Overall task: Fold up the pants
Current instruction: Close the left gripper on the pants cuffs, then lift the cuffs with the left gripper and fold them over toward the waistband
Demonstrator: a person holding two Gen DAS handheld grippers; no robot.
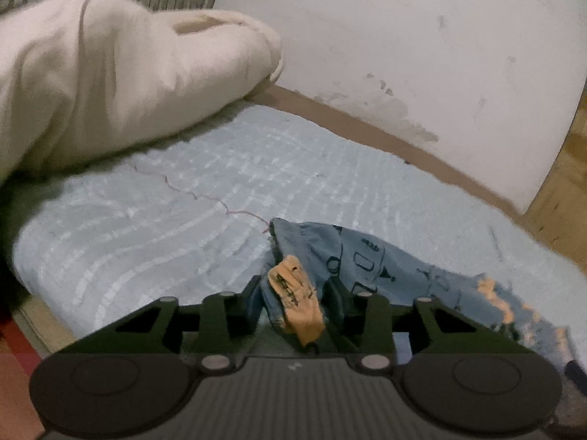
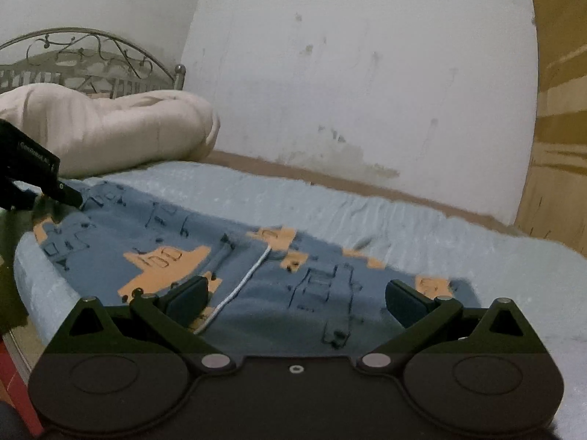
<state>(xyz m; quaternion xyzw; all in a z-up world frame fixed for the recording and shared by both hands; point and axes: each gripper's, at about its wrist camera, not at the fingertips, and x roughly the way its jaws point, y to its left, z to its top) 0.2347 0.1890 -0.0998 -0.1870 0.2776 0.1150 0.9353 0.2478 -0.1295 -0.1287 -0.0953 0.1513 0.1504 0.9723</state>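
Blue pants [image 2: 234, 271] with orange patches and dark line drawings lie spread on a light blue bedspread [image 2: 367, 212]; a white drawstring [image 2: 238, 286] runs across them. My right gripper [image 2: 297, 300] is open just above the near edge of the pants, touching nothing. My left gripper [image 1: 293, 293] is shut on a bunched end of the pants [image 1: 352, 256], with an orange patch between the fingers. In the right wrist view the left gripper [image 2: 66, 192] shows at the far left, at the pants' far end.
A cream duvet [image 1: 110, 73] is piled at the head of the bed before a metal headboard [image 2: 91, 58]. A stained white wall [image 2: 367, 91] runs along the far side. A wooden cabinet [image 2: 557, 110] stands at the right. The bed's edge [image 2: 29, 275] drops off left.
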